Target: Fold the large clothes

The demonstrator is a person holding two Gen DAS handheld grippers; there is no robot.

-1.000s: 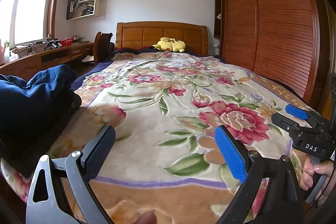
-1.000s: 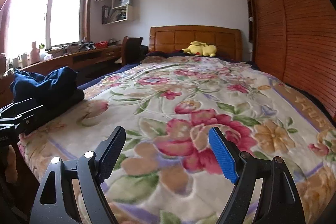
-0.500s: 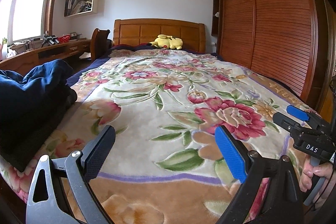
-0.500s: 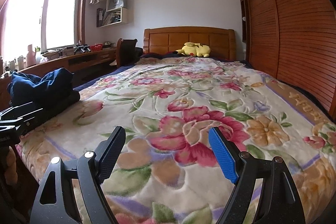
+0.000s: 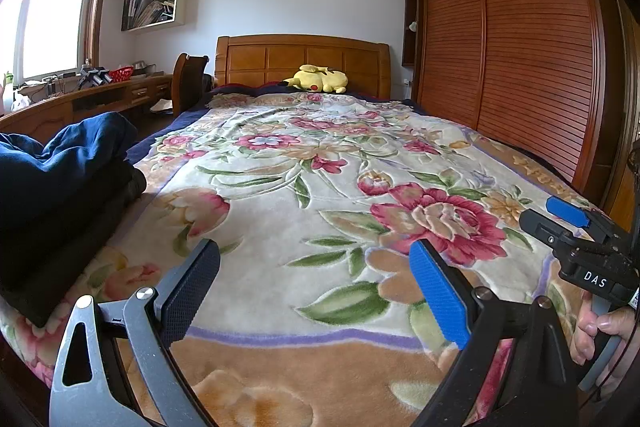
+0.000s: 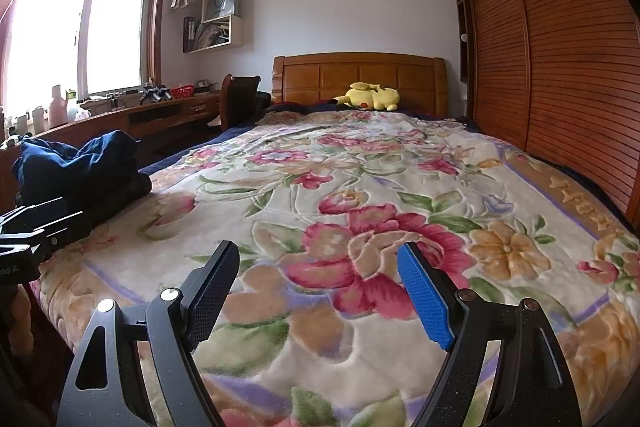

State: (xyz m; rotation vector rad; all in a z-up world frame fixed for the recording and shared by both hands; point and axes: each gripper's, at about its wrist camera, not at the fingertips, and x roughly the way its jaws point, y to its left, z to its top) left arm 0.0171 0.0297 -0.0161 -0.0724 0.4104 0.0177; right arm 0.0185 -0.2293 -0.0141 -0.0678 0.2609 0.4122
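Over the last second you tilt both views up and back a little; neither claw closes on cloth, so the fold is no further along. Your left gripper [image 5: 314, 289] and right gripper [image 6: 318, 293] gape wide and empty above the blanket [image 5: 320, 187]. The dark blue clothes [image 5: 60, 171] lie bunched at nine o'clock, cut off by the frame, so you cannot tell whether they are folded.
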